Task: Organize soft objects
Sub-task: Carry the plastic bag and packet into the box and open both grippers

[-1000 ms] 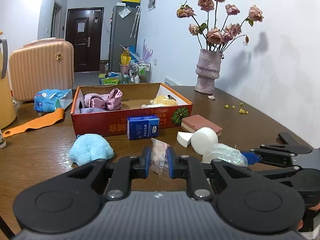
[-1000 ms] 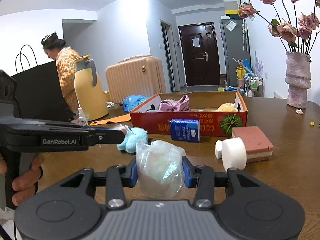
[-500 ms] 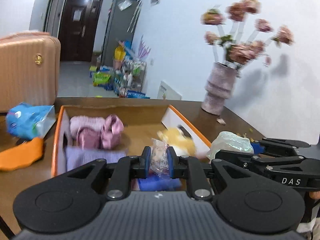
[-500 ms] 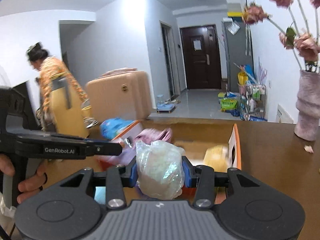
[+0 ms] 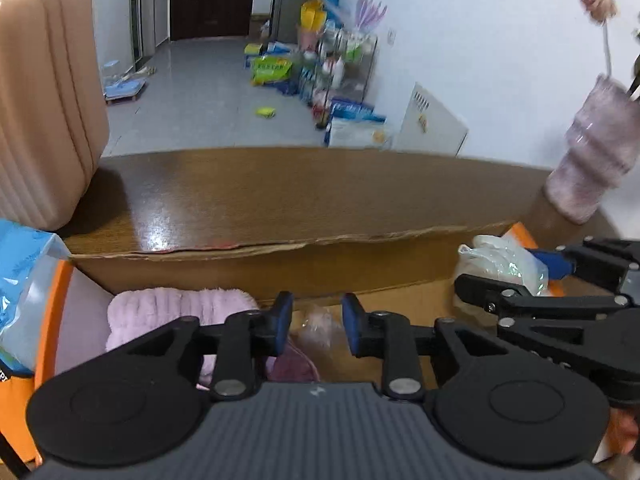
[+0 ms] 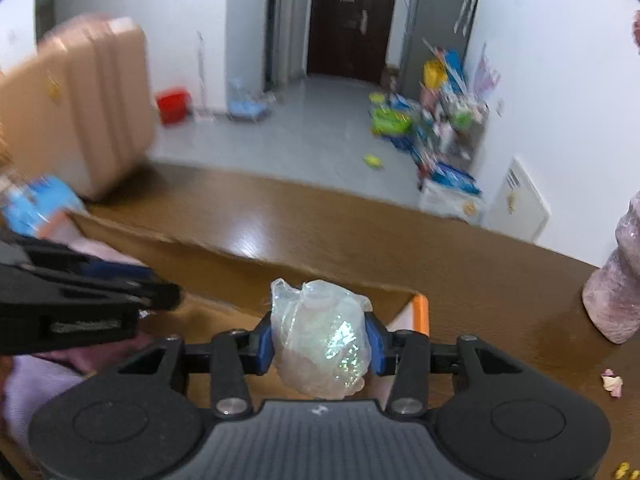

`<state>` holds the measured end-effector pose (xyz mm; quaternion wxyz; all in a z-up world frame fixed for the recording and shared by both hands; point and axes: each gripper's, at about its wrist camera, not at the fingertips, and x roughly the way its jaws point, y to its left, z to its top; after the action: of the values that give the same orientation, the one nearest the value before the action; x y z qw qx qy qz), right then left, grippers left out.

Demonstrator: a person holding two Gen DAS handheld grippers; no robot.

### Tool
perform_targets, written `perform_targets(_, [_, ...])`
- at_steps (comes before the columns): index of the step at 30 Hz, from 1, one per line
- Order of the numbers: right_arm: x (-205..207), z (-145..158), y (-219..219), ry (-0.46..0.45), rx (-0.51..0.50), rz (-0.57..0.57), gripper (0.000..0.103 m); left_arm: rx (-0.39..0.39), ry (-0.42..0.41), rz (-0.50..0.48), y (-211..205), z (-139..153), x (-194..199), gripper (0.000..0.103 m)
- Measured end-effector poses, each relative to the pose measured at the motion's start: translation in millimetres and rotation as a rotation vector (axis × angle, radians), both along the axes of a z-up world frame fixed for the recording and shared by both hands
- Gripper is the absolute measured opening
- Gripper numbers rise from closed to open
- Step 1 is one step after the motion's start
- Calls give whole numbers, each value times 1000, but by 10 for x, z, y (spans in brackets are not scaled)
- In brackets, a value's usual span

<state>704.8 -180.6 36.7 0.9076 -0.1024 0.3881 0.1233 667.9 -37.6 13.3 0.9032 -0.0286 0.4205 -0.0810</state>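
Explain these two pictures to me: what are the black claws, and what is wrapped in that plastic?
No robot here: a person holds a two-fingered grabber in each hand, each with a camera looking along its fingers. Both hang over an open cardboard box on a brown table.

In the left view, the left gripper is opening; a small clear packet, blurred, sits between its fingers, seemingly loose, above a fluffy pink cloth.

In the right view, the right gripper, also easing open, has a shiny plastic-wrapped bundle between its fingers. Its contents are unclear.

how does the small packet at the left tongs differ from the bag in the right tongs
The small clear pinkish packet lies loose between the opening left tongs, untouched; the bigger, shiny clear plastic bag sits against the right tongs' pads as they open. Both are above the orange cardboard box.
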Motion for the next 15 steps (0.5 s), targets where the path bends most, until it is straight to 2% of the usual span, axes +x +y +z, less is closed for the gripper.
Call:
perform_targets(2, [66, -84, 25, 14, -21, -17, 49, -5, -11, -17, 2, -20, -3, 50])
perform_targets(8, [15, -9, -47, 4, 20, -28, 57, 19, -58, -22, 26, 185, -160, 57])
perform_targets(10, [-69, 122, -147, -29, 31, -33, 61, 26, -81, -20, 84, 319, -252, 58])
perform_targets(15, [-434, 622, -386, -110, 76, -27, 61, 52, -154, -19, 181, 788, -719, 64])
